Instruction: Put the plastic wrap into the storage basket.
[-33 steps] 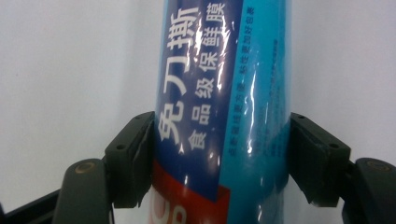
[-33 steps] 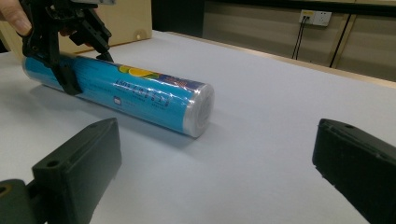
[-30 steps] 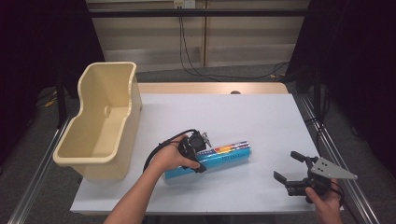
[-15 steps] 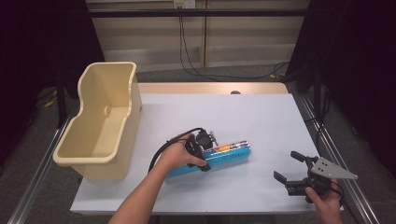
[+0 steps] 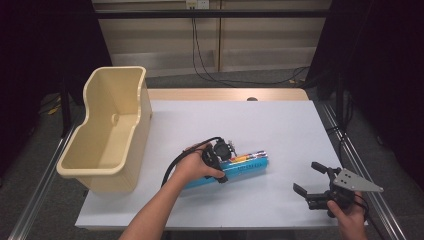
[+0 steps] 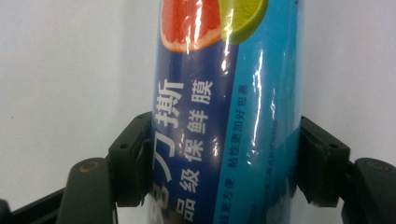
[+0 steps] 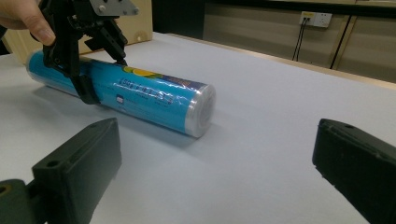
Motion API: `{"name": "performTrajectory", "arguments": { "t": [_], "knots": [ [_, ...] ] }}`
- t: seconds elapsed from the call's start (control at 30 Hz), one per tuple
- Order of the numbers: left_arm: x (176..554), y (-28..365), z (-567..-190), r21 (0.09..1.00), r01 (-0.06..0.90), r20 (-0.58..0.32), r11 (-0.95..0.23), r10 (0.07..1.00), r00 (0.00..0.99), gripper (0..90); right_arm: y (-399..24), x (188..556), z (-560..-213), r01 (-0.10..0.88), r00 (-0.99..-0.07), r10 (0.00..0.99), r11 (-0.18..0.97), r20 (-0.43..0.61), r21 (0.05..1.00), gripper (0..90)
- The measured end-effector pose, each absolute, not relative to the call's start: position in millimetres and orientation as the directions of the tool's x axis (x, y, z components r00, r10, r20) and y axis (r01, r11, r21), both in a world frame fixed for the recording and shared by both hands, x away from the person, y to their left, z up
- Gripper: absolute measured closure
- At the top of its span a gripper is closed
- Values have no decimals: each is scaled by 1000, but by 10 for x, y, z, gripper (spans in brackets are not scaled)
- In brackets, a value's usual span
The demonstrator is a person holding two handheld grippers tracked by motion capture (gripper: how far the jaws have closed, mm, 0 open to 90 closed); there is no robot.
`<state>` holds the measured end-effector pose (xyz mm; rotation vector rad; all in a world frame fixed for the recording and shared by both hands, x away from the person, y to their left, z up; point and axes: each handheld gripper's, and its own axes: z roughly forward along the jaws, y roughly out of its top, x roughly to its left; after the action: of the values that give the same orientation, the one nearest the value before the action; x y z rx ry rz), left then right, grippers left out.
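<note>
On the table (image 5: 280, 120), the roll (image 5: 245, 166) lies on its side near the middle, toward the front edge. The bin (image 5: 107, 132) stands at the table's left edge, left of the roll and apart from it. The left gripper (image 5: 220, 162) straddles the roll's left part, one jaw on each side. The right gripper (image 5: 309, 179) sits near the front right corner, well right of the roll.

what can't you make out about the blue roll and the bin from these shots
- Blue roll, high view: its near end is hidden under the left hand and left gripper.
- Roll, left gripper view: both ends are cut off by the frame edges.
- Roll label, high view: print too small to read.
- Beige bin, right gripper view: mostly hidden behind the left gripper; its inside is unseen there.
</note>
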<state>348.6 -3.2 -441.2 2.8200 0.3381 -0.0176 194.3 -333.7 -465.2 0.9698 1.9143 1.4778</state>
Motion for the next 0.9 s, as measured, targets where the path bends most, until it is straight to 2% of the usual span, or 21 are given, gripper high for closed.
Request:
{"name": "performTrajectory", "arguments": {
  "t": [0.33,0.67,0.9],
  "knots": [
    [3505,51,-4134,303,305,-53,-903,303,951,318,-3349,1942,-4652,222,-600,800,138,24,965,9],
    [3545,225,-3845,320,382,-104,-867,369,924,317,-3340,1934,-4643,216,-599,801,138,19,967,9],
    [3556,353,-3620,325,429,-97,-843,421,902,317,-3335,1933,-4643,216,-600,799,140,18,966,9]
  ]
}}
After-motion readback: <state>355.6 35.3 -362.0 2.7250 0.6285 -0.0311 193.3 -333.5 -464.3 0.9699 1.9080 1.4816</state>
